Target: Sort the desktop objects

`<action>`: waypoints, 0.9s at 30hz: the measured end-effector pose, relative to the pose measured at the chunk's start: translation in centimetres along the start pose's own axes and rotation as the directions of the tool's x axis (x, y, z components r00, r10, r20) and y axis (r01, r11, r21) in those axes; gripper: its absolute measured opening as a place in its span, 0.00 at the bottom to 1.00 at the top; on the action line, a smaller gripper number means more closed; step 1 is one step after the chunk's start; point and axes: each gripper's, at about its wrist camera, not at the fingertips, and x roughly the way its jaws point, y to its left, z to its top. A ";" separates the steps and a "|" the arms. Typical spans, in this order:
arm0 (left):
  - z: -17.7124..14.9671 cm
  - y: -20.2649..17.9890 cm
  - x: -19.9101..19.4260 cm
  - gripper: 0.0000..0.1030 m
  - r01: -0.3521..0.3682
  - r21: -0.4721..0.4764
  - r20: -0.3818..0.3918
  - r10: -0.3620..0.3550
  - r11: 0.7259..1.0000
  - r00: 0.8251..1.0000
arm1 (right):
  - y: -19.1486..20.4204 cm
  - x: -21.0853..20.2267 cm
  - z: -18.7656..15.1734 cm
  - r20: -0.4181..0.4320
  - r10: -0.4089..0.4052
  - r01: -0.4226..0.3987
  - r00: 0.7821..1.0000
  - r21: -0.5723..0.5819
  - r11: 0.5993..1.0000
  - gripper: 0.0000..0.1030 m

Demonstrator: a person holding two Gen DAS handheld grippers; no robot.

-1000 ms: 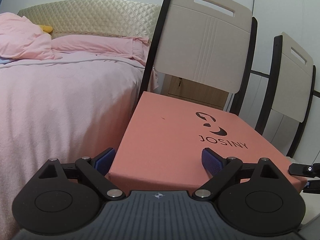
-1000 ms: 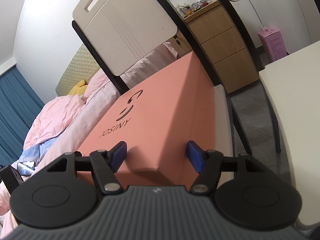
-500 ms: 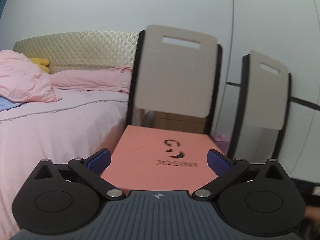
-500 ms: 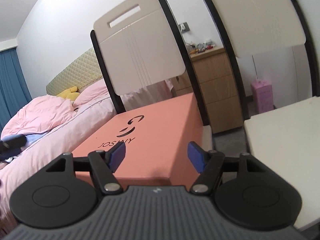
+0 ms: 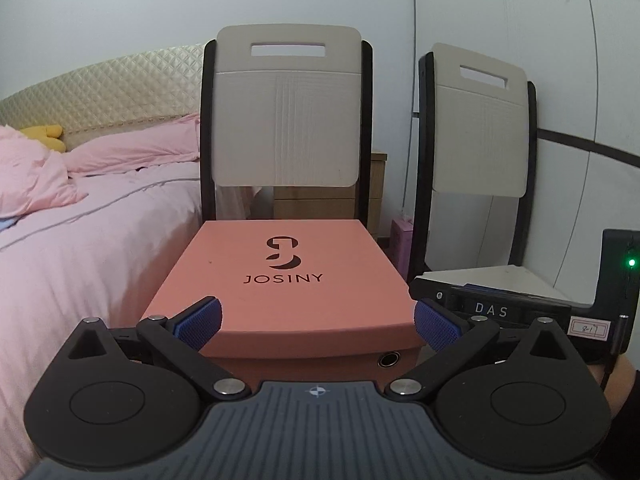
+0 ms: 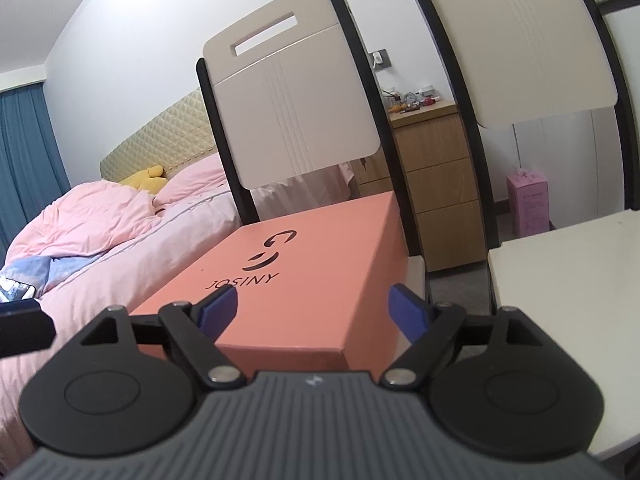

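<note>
While the bed (image 5: 80,264) with its pink bedding fills the 9 o'clock side of the left wrist view, the salmon JOSINY box (image 5: 280,280) sits at centre on the seat of a chair (image 5: 286,120) whose beige back rises toward 12 o'clock. The left gripper (image 5: 318,320) is spread wide, its blue pads (image 5: 199,319) flanking the box's near edge at 7 and 5 o'clock, holding nothing; whether they touch the box I cannot tell. At 3 o'clock stands a second chair (image 5: 480,136), with the other tool's black body, marked DAS, low at 4 o'clock.

In the right wrist view the bed (image 6: 100,232) lies at 9 o'clock, the box (image 6: 304,280) at centre under the first chair back (image 6: 292,108). The right gripper (image 6: 312,310) is likewise released, fingers (image 6: 218,308) apart over the box's near corner, gripping nothing. A wooden dresser (image 6: 436,184) shows at 2 o'clock, a white table (image 6: 568,280) at 4 o'clock.
</note>
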 end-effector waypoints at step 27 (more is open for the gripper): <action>-0.2 3.2 2.0 1.00 -0.113 -0.068 0.024 0.115 0.991 0.993 | 0.2 -1.3 -0.3 0.039 -0.034 0.033 0.999 0.032 0.999 0.90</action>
